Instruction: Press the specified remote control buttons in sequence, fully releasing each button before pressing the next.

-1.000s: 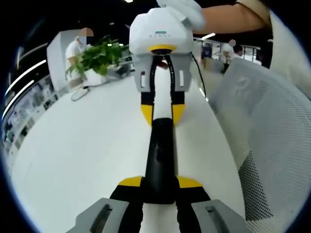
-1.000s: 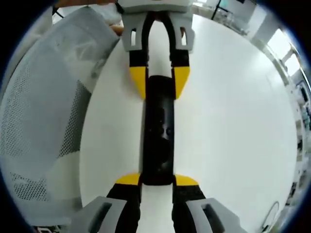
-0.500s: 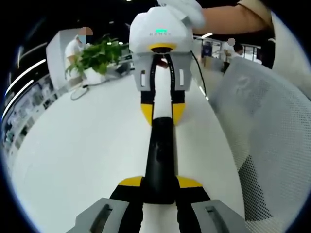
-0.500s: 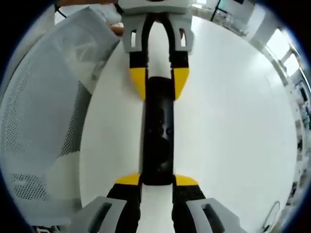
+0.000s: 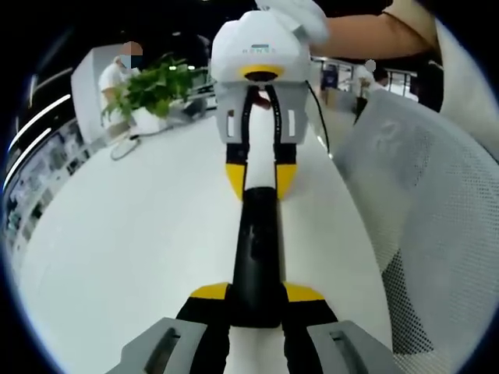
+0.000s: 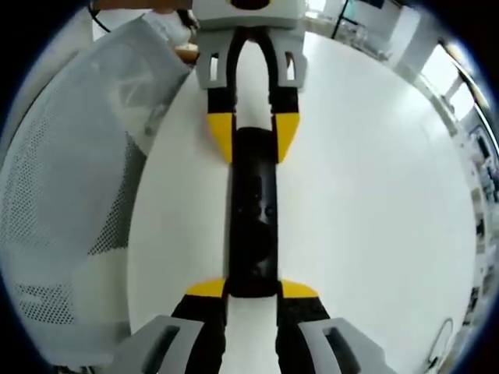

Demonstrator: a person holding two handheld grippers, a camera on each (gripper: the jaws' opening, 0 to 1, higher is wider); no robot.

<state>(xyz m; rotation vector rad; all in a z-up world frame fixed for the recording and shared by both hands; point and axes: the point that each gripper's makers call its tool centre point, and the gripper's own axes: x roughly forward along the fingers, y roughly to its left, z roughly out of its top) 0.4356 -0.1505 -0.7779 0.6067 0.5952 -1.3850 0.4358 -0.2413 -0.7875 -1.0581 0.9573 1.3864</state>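
Remote control (image 5: 257, 257): long black bar, lying flat on the white tabletop (image 5: 132, 234), held at both ends. In the left gripper view, the left gripper (image 5: 256, 294) has its yellow-tipped jaws clamped on the near end of the remote. At the far end the right gripper (image 5: 260, 178) faces back along it, its yellow tips pressed against the remote's sides.

Right gripper view, same arrangement mirrored: right gripper (image 6: 253, 290) jaws closed on the near end of the remote control (image 6: 253, 226), left gripper (image 6: 253, 134) gripping the far end. Small buttons show on the remote's upper face, too blurred to read.

Remote sits near the tabletop's edge. Just beside that edge, a white mesh chair back (image 5: 429, 210); in the right gripper view the chair (image 6: 70, 195) lies to the left of the remote.

Further out in the left gripper view: a gloved hand (image 5: 300, 19) on top of the right gripper's white housing, a potted green plant (image 5: 152, 89) at the far end of the tabletop, and a person in white (image 5: 117, 74) standing behind it.
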